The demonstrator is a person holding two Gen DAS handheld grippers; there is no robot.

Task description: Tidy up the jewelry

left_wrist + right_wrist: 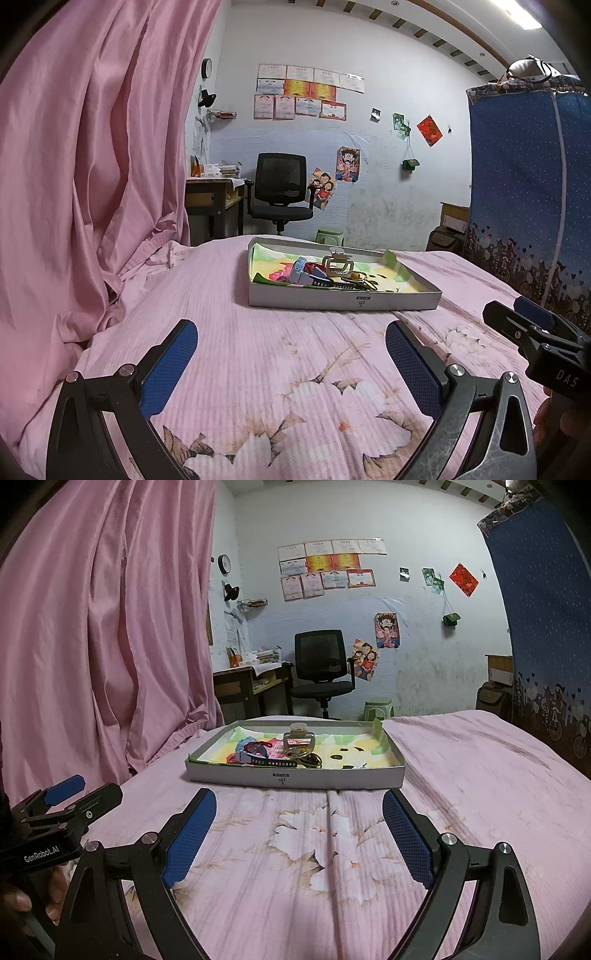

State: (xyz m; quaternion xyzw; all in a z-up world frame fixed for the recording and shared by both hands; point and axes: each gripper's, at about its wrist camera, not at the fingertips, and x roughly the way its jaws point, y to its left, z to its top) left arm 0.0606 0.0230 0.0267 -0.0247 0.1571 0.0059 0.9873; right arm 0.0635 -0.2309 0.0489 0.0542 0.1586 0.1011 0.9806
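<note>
Both grippers hover low over the pink floral bed (461, 775), side by side. Left gripper (291, 354): fingers spread wide, nothing between them. Right gripper (299, 830): same, wide open and empty. A shallow grey box lid (295, 777) sits on the bed at 12 o'clock from the right gripper, 1 o'clock from the left, well apart from both. The jewelry lies piled in its near-left part: blue watch (251, 751), beige claw clip (298, 738) standing up, gold-toned chain or ring pieces (308, 758) touching the clip, red item (260, 746) by the watch. Pink curtain (92, 147) hangs at 9 to 10 o'clock.
</note>
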